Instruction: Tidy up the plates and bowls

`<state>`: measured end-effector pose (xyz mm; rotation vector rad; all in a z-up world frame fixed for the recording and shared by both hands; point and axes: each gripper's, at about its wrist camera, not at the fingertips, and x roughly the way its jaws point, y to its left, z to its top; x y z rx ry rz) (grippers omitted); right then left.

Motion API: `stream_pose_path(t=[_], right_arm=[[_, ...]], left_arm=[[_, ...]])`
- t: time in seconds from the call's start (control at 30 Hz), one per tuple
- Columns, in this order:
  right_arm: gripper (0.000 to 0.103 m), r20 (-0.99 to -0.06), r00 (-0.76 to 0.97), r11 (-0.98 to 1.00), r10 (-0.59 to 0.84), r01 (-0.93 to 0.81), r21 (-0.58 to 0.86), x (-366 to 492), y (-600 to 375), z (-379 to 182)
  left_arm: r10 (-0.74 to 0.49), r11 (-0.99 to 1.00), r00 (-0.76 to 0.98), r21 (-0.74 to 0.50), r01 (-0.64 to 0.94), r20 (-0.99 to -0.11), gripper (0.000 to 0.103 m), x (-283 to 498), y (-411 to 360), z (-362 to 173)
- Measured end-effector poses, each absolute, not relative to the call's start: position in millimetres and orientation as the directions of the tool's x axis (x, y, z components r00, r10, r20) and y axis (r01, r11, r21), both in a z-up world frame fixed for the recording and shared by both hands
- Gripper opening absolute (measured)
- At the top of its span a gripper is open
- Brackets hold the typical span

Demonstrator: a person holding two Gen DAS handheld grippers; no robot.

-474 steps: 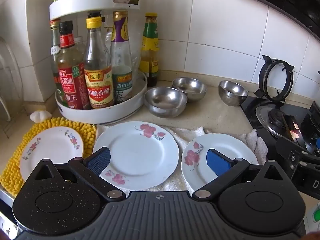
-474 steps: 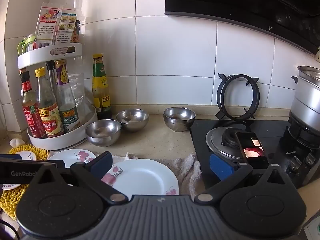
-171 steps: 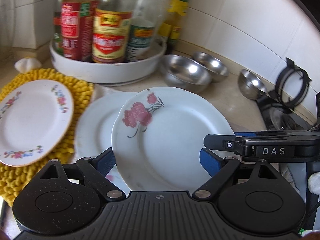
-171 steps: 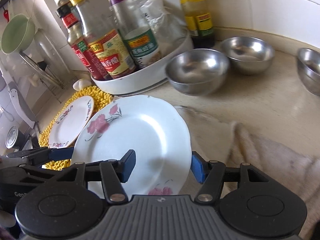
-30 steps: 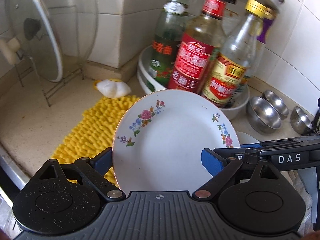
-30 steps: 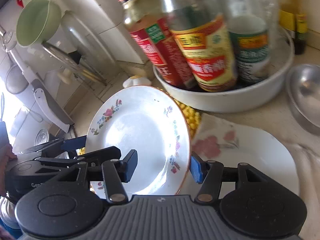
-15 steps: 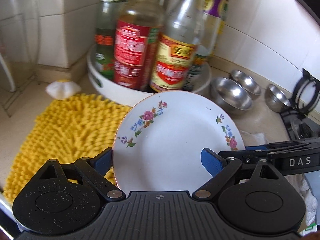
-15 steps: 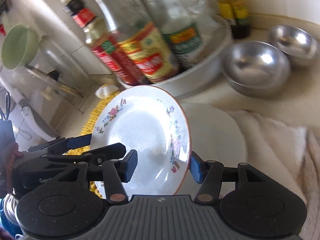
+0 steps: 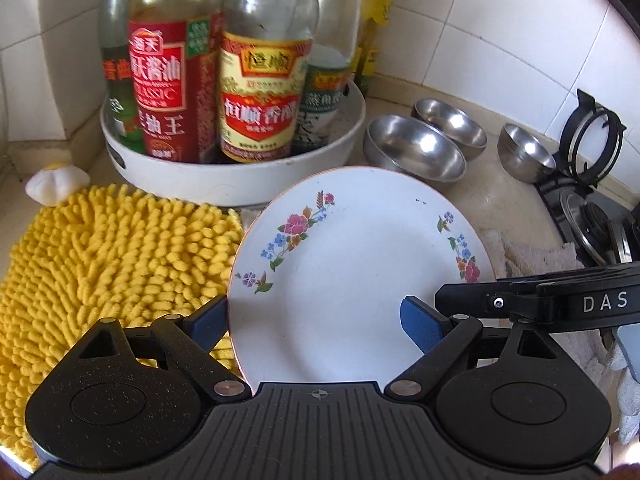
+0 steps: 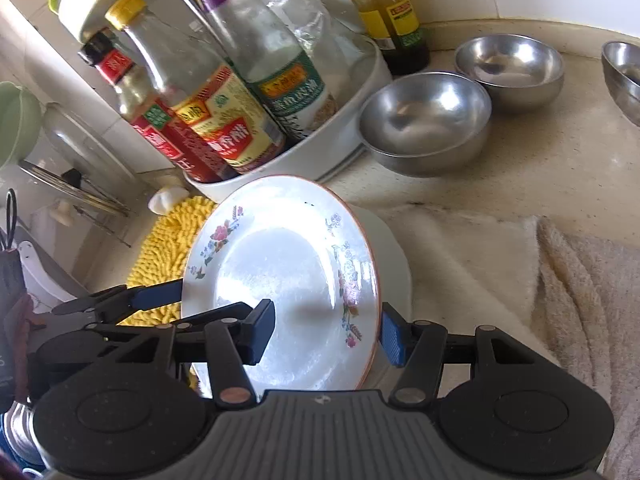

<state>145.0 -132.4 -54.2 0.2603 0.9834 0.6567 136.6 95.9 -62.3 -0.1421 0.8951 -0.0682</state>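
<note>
Both jaws grip one plate.

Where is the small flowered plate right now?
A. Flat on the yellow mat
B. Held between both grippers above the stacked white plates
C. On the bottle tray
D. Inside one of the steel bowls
B: the small plate sits tilted with the left gripper and right gripper at its edges, and a larger white plate shows beneath it, clear of the yellow mat.
</note>
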Motion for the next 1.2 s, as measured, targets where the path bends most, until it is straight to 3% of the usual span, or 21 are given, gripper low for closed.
stream_pose_path(t=[0.4,0.63,0.87,1.2], right_arm=[[0.069,-0.701,0.403,0.805,0.588,-0.377,0.458,154,-130,-60],[0.070,-0.697,0.422,0.812,0.580,-0.378,0.446,158,-133,-57],[0.070,-0.683,0.517,0.854,0.516,-0.370,0.366,161,-145,-47],[0.071,-0.683,0.538,0.869,0.494,-0.314,0.382,174,-177,-49]], left_arm=[[-0.120,0.988,0.599,-0.154,-0.006,-0.792,0.091,147,95,-73],[-0.170,0.984,0.625,-0.163,0.069,-0.762,0.091,151,85,-67],[-0.133,0.991,0.652,-0.101,0.087,-0.746,0.095,155,76,-61],[-0.121,0.992,0.656,-0.064,0.110,-0.745,0.097,167,58,-55]])
